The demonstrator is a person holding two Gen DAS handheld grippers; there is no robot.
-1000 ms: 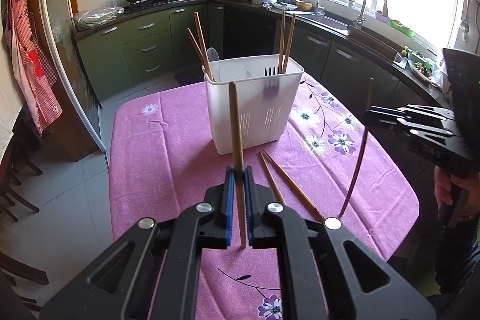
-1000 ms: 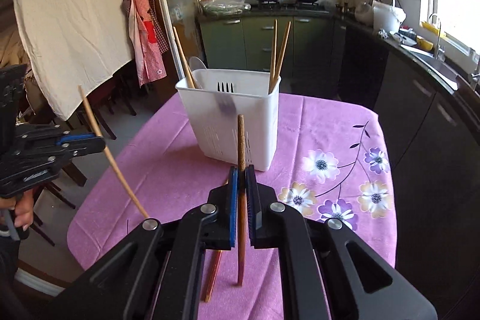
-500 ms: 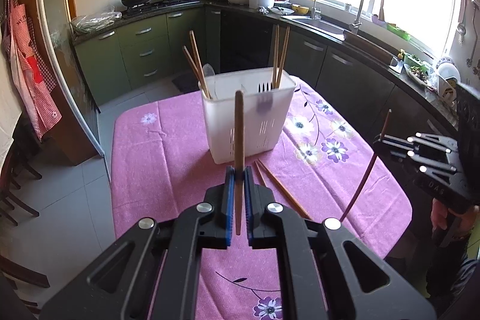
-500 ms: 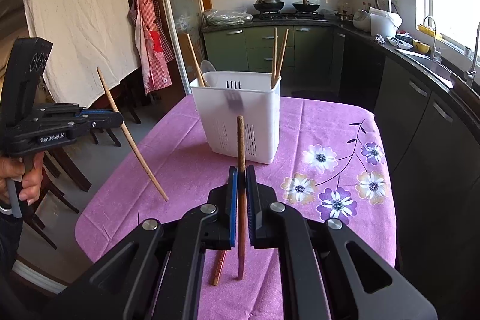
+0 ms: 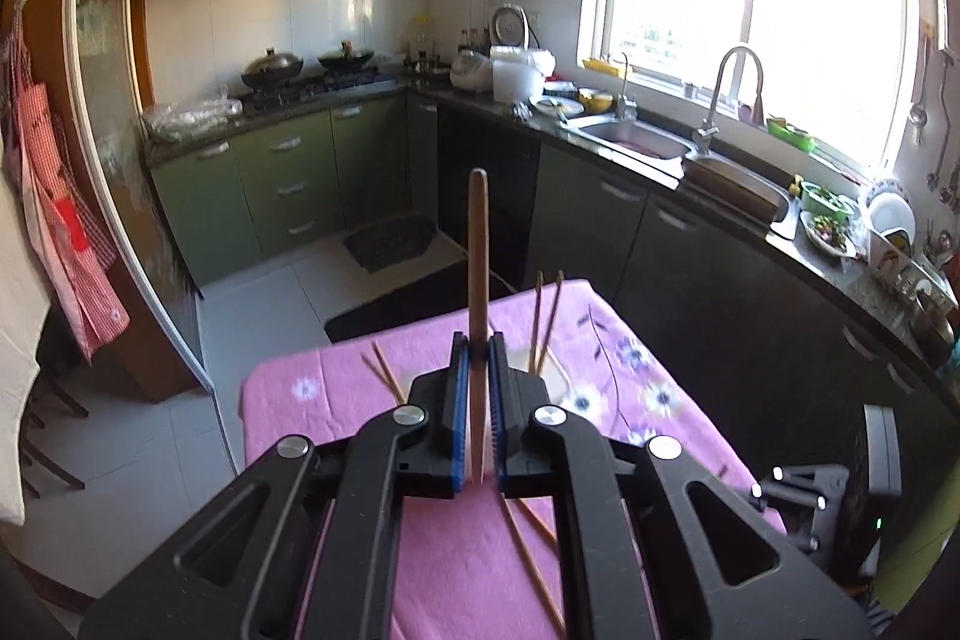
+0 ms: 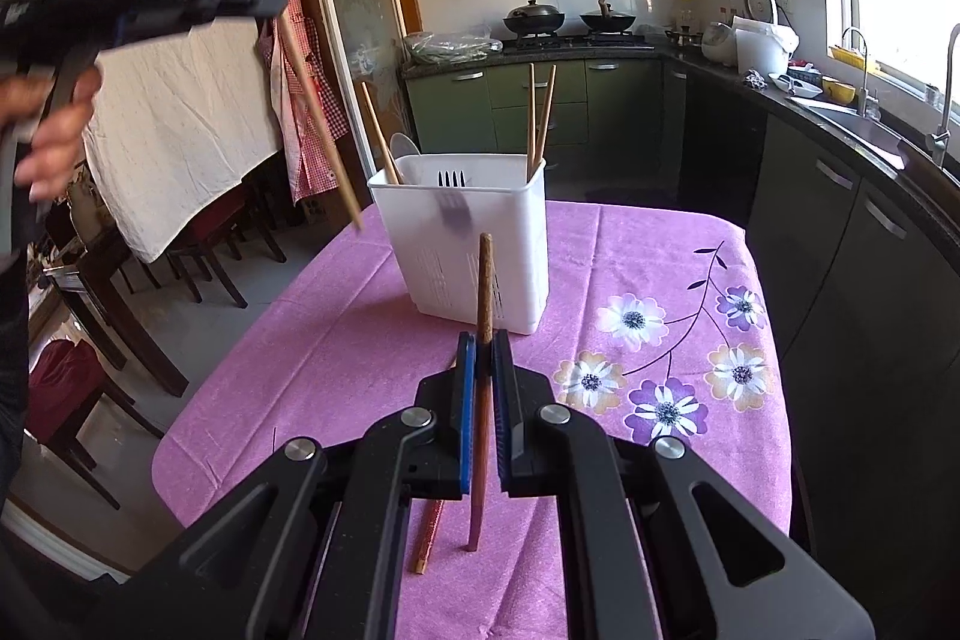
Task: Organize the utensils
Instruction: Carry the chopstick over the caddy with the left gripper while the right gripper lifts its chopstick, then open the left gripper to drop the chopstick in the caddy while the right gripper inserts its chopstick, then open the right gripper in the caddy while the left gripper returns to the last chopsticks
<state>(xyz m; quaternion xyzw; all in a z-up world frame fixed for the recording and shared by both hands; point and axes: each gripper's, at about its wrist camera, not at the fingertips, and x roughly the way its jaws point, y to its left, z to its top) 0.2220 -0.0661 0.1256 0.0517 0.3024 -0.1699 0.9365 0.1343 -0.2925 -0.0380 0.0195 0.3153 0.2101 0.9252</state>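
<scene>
The left claw (image 5: 477, 403) is pinching one chopstick (image 5: 478, 280). The stick stands almost straight up between the blue pads. From the right camera you can see this claw (image 6: 252, 1) held high, off the left edge of the tabletop (image 6: 336, 340), with its stick (image 6: 306, 82) slanting down toward the bin (image 6: 465, 244). The low tip hangs just beside the bin's left side, a bit below its rim.

The right claw (image 6: 483, 394) is pinching a darker chopstick (image 6: 483, 340) too. That stick stands nearly upright, and its bottom tip is close to the cloth at the near edge. The bin sits straight ahead of this claw, near the middle of the tabletop.

The white bin already has sticks in its left and right parts, and a fork (image 6: 451, 178) in the middle. One more stick (image 6: 429, 535) lies flat on the cloth by the near edge.

I think the left stick goes in next. It is higher, but its tip must go up over the rim first, then drop in.
</scene>
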